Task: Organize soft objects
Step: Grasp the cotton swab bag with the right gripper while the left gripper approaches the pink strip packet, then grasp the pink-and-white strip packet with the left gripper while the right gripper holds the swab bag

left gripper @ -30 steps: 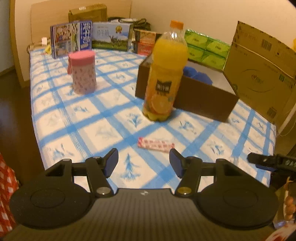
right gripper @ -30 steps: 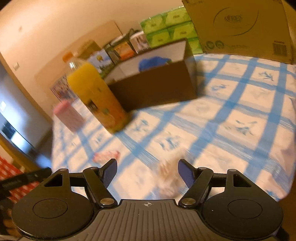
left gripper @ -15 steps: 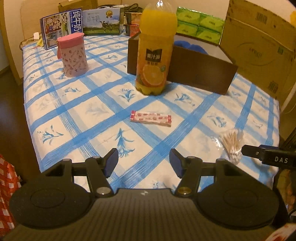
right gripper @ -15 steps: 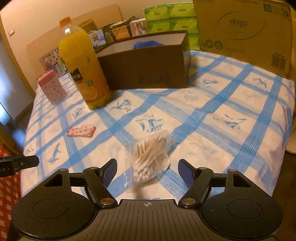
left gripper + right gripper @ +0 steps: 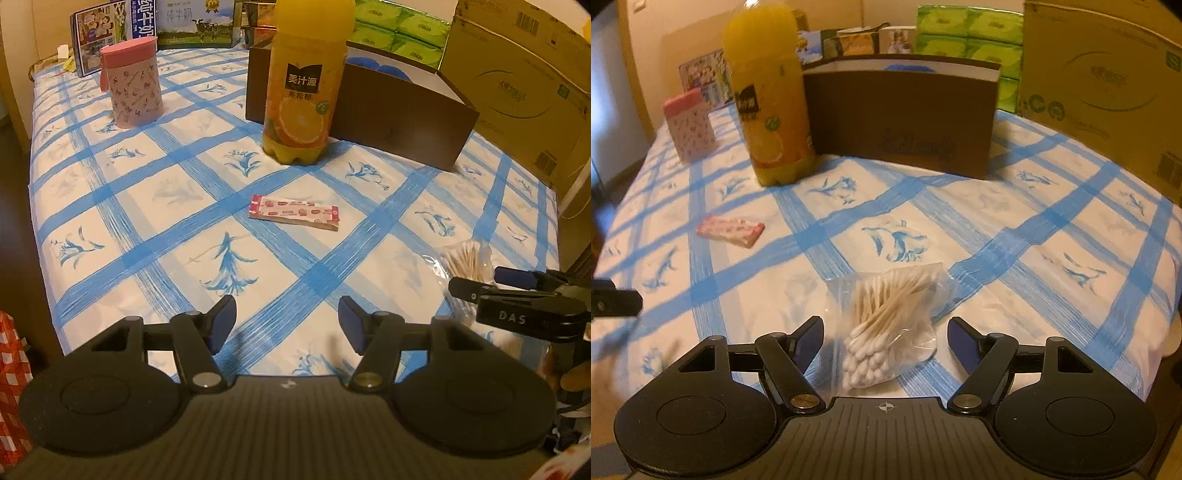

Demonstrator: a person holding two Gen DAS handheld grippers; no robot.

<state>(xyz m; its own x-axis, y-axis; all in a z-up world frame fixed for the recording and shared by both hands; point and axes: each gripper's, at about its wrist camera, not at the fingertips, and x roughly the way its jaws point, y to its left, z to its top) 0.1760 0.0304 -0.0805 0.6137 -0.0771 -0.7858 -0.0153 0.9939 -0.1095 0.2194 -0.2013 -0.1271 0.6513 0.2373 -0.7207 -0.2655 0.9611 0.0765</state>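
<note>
A clear bag of cotton swabs point(image 5: 886, 325) lies near the front edge of the blue-checked tablecloth point(image 5: 1015, 236). My right gripper point(image 5: 884, 334) stands open with the bag between its fingers, pads not touching it. The left wrist view shows the same bag point(image 5: 467, 262) at the right, partly behind the right gripper point(image 5: 491, 282). A flat pink-and-white packet point(image 5: 293, 212) lies mid-table, ahead of my open, empty left gripper point(image 5: 286, 319); in the right wrist view the packet point(image 5: 729, 229) is at the left. A brown open box point(image 5: 901, 122) with something blue inside stands behind.
An orange juice bottle point(image 5: 304, 81) stands beside the brown box point(image 5: 399, 110). A pink lidded cup point(image 5: 131, 86) is at the left. Milk cartons point(image 5: 110, 33), green tissue packs point(image 5: 399, 35) and a large cardboard box point(image 5: 517, 85) line the back. A red-checked bag point(image 5: 11, 387) sits left, off the table.
Both grippers have sunk toward the table. The right view rolled level and the swab bag now sits between its fingers. The packet has come nearer the left gripper.
</note>
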